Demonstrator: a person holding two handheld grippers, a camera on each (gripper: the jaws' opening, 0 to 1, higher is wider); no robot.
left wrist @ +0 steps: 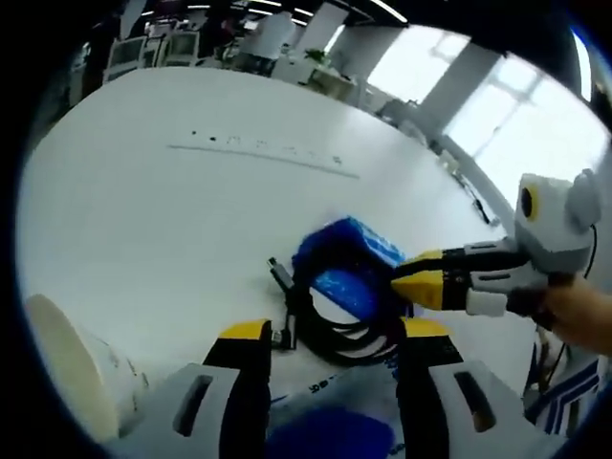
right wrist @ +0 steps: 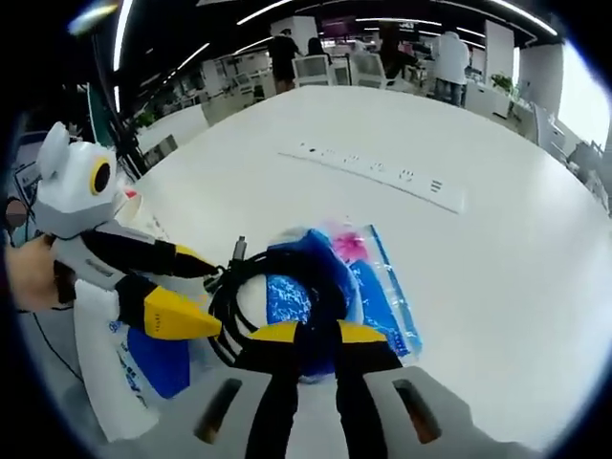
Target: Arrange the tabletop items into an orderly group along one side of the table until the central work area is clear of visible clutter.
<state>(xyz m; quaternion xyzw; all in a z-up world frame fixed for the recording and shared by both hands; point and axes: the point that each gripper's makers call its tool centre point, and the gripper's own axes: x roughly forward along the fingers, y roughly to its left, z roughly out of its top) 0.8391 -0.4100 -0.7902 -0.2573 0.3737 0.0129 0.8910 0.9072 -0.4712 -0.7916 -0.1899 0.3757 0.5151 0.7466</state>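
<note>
Left gripper (left wrist: 330, 349) is hanging with jaws spread, nothing between them, just short of the cable (left wrist: 325, 320) coiled over the blue bag (left wrist: 349, 263). Right gripper (right wrist: 313, 337) is pinching the cable's loop; bag's long axis is running away from it.

Bright, even daylight — windows (left wrist: 521, 124) blown out, ceiling strips (right wrist: 287, 8) glaring — edges bent, softly blurred.

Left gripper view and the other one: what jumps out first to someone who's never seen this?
A coiled black cable lying on a blue packet in the middle of a big white table, with both yellow-tipped grippers closing in on it. The right gripper has its jaws pressed together at the coil's edge; the left gripper stands open beside the coil. A white power strip lies farther back.
</note>
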